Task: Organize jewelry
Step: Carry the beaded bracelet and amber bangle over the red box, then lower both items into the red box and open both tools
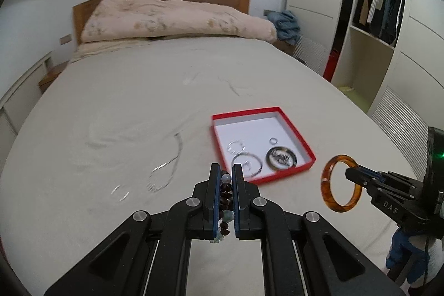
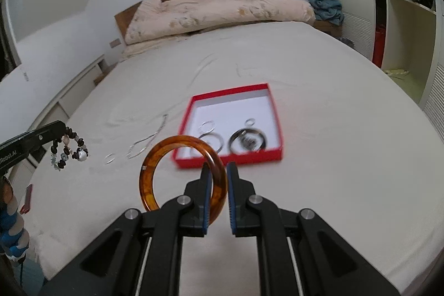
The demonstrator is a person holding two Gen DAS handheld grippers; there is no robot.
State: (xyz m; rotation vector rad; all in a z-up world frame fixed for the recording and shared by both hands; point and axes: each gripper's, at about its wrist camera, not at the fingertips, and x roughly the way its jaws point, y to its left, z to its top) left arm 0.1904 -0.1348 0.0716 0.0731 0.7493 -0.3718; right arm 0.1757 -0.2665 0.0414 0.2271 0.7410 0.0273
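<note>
— While both loads hang in the air, worth settling which step this is. Looks like the carry toward the shallow red cardboard box with the white floor [image 2: 273, 113], lying open on the beige bed [image 2: 333, 157].

— Agreed. Left tongs [image 1: 225, 171] pinched nearly closed on a beaded bracelet of dark brown and pale stones [image 1: 225, 192], strand dangling between the blue pads. Right tongs [image 2: 217, 169] likewise almost shut, gripping the rim of a glossy amber resin bangle [image 2: 181, 174], held upright, clear of the bedsheet.

— Already in the box: a dark round bangle [image 2: 247, 142], thin silver hoops [image 2: 212, 140], a small ring [image 2: 250, 122]. Still loose on the sheet, left of the box: a silver chain [image 2: 149, 142] and a small clear ring [image 2: 110, 158].

— Next move, probably: bring each load over bare white floor, lower, then ease the pads apart. Amber bangle just short of the near red wall, so needs lifting over it. Beads likely to snag on a pad; release low and slow.
</note>
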